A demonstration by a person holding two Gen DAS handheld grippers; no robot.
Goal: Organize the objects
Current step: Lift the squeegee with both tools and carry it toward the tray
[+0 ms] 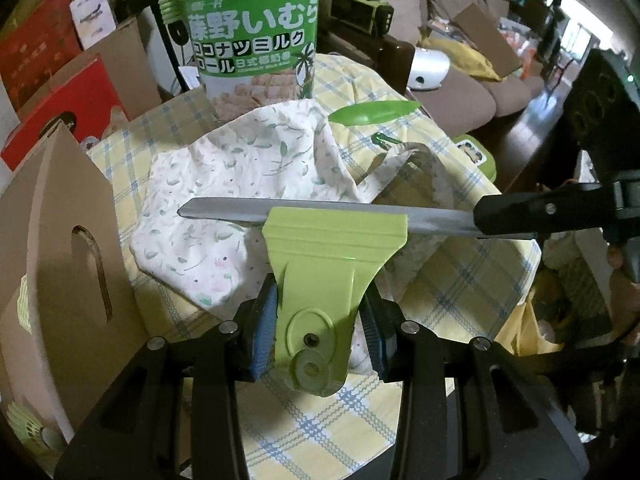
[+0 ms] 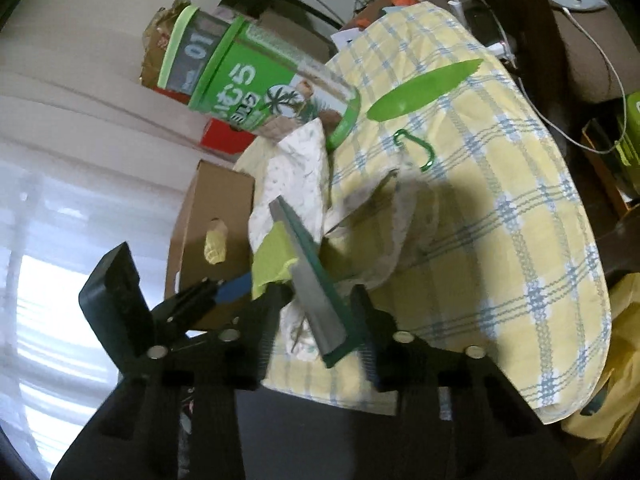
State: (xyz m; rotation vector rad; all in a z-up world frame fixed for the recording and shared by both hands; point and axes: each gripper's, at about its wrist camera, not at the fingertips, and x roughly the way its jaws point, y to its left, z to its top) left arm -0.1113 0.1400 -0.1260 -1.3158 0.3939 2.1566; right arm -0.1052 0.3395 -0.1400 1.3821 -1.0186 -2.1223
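1. Left: a cardboard box (image 1: 60, 240) stands at the table's edge, beside a floral cloth (image 1: 224, 184) bunched on the checked tablecloth (image 1: 460, 280).
2. Centre: the left gripper (image 1: 316, 332) clenches a green clip (image 1: 320, 280) by its tail, above the cloth; the blue pads (image 1: 262, 336) press its sides.
3. A knife (image 1: 360, 216) lies level across the clip's wide mouth, blade tip pointing left.
4. Right: the right gripper (image 2: 316, 344) grasps the knife by its black handle (image 1: 520, 210).
5. Behind: a green snack tub (image 1: 248, 32), a green plastic leaf (image 1: 376, 114) and a carabiner (image 1: 382, 140) wait on the table.
6. Risk: if the clip's mouth does not bite, the blade may slide out and drop tip-first onto the cloth; a twist of either wrist could lever the clip from the pads.
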